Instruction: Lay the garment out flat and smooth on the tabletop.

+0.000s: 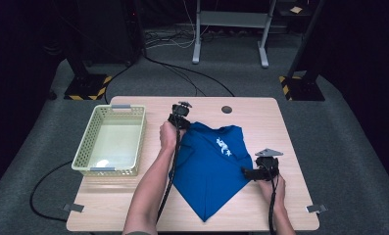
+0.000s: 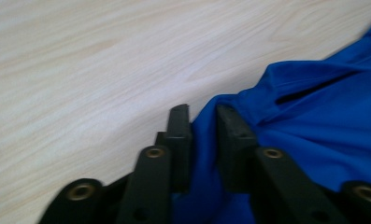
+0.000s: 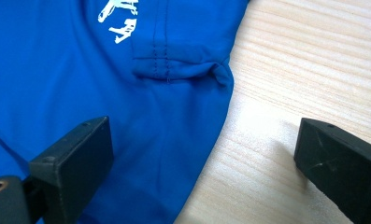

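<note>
High view shows a blue shirt (image 1: pixel 212 166) lying on the worktop (image 1: pixel 133 196), folded so that it narrows to a point near the person's edge; a small white print sits near its far end. The left gripper (image 1: pixel 181 119) is at the shirt's far left corner, the left hand (image 1: pixel 168 135) just behind it, and the forearm covers part of the shirt's left edge. The right gripper (image 1: pixel 247 171) lies at the shirt's right edge, with its grey plate on top hiding the jaws from above. A pale basket (image 1: pixel 84 152) stands on the worktop well to the left of the shirt, apart from it.

Left gripper view is soft and cut off at the bottom. Blue cloth rises between the two black jaws, which stand a narrow gap apart; the left pad lies against the cloth, but whether both pads press on it is hard to make out, and it may be only a loose hold. How far the cloth runs down between the jaws is hidden.

Right gripper view shows the jaws spread wide: one sits over the shirt (image 3: pixel 103 93), the other over bare wood (image 3: pixel 290 70), with the shirt's edge between them and nothing pinched. The white print is cropped by the top of the frame.
</note>
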The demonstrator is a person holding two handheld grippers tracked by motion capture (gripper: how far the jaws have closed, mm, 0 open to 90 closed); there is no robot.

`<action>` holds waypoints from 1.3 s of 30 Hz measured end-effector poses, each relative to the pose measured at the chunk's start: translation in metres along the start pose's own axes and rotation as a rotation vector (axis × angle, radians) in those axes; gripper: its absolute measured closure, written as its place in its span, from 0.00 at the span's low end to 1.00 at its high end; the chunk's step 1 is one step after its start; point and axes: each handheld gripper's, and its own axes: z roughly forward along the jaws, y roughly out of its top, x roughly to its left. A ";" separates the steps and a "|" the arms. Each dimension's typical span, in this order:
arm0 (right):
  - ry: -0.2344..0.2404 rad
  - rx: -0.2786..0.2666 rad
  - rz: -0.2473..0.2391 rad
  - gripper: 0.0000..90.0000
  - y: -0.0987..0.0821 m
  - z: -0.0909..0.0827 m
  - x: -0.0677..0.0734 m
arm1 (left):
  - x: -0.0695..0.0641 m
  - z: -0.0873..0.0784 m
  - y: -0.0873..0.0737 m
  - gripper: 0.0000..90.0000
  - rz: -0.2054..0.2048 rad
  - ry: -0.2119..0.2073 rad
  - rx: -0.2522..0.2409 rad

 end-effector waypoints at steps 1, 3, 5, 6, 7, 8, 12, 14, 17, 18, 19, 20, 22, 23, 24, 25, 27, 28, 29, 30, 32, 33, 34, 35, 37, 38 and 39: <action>0.000 0.000 0.000 0.04 0.000 0.000 0.000 | 0.001 0.001 -0.001 0.79 -0.007 -0.001 0.002; 0.000 0.000 0.000 0.04 0.000 0.000 0.000 | 0.002 0.000 -0.003 0.70 -0.021 0.012 -0.004; 0.000 0.000 0.000 0.04 0.000 0.000 0.000 | 0.002 -0.006 -0.006 0.59 -0.025 0.008 -0.017; 0.000 0.000 0.000 0.04 0.000 0.000 0.000 | 0.001 -0.009 -0.007 0.54 -0.024 0.005 -0.030; 0.000 0.000 0.000 0.04 0.000 0.000 0.000 | -0.001 -0.013 -0.009 0.51 -0.017 0.005 -0.041; 0.000 0.000 0.000 0.04 0.000 0.000 0.000 | -0.003 -0.018 -0.011 0.47 -0.008 0.002 -0.056; 0.000 0.000 0.000 0.04 0.000 0.000 0.000 | -0.017 -0.035 -0.021 0.38 0.013 -0.024 -0.113; 0.000 0.000 0.000 0.04 0.000 0.000 0.000 | -0.026 -0.037 -0.027 0.34 0.034 -0.043 -0.113; 0.000 0.000 0.001 0.04 0.000 0.000 0.000 | -0.042 -0.034 -0.037 0.31 0.066 -0.080 -0.104; 0.000 0.000 0.001 0.04 0.000 0.000 0.000 | -0.047 -0.034 -0.041 0.31 0.076 -0.091 -0.101; -0.001 0.000 0.000 0.04 0.000 0.000 0.000 | -0.052 -0.034 -0.045 0.30 0.084 -0.106 -0.106; -0.001 -0.001 0.000 0.04 0.000 0.000 0.000 | -0.057 -0.035 -0.050 0.29 0.095 -0.115 -0.106; -0.001 -0.001 0.000 0.04 0.000 0.000 0.000 | -0.066 -0.039 -0.064 0.26 0.111 -0.138 -0.121; -0.001 -0.001 0.000 0.04 0.000 0.000 0.000 | -0.071 -0.041 -0.072 0.25 0.117 -0.150 -0.125; -0.001 -0.001 0.000 0.04 0.000 0.000 0.000 | -0.075 -0.044 -0.080 0.24 0.134 -0.149 -0.129; -0.001 -0.001 0.001 0.04 0.000 0.000 0.000 | -0.082 -0.051 -0.098 0.23 0.160 -0.147 -0.135; -0.001 -0.001 0.001 0.04 0.000 0.000 0.000 | -0.084 -0.054 -0.106 0.22 0.170 -0.137 -0.144; -0.001 -0.001 0.000 0.04 0.000 0.000 0.000 | -0.085 -0.057 -0.115 0.22 0.167 -0.134 -0.147; -0.001 -0.001 0.000 0.04 0.000 0.000 0.000 | -0.085 -0.061 -0.124 0.21 0.168 -0.128 -0.152; -0.001 -0.001 0.000 0.04 0.000 0.000 0.000 | -0.085 -0.064 -0.133 0.20 0.173 -0.119 -0.156; -0.001 -0.001 -0.001 0.05 0.000 0.000 0.000 | -0.084 -0.070 -0.157 0.19 0.145 -0.112 -0.178; -0.001 -0.001 -0.001 0.05 0.000 0.000 0.000 | -0.084 -0.070 -0.157 0.18 0.145 -0.112 -0.178; -0.002 -0.001 -0.002 0.05 0.000 0.000 0.000 | -0.084 -0.071 -0.163 0.18 0.131 -0.116 -0.184; -0.002 -0.001 -0.001 0.05 0.000 -0.001 0.001 | -0.086 -0.071 -0.169 0.17 0.137 -0.106 -0.184; -0.002 -0.001 -0.001 0.05 -0.001 -0.001 0.001 | -0.089 -0.069 -0.178 0.17 0.134 -0.113 -0.182; -0.003 -0.001 0.000 0.05 -0.001 -0.001 0.001 | -0.090 -0.068 -0.182 0.17 0.130 -0.112 -0.181; -0.003 -0.001 0.000 0.05 -0.001 -0.001 0.001 | -0.092 -0.066 -0.185 0.16 0.127 -0.110 -0.185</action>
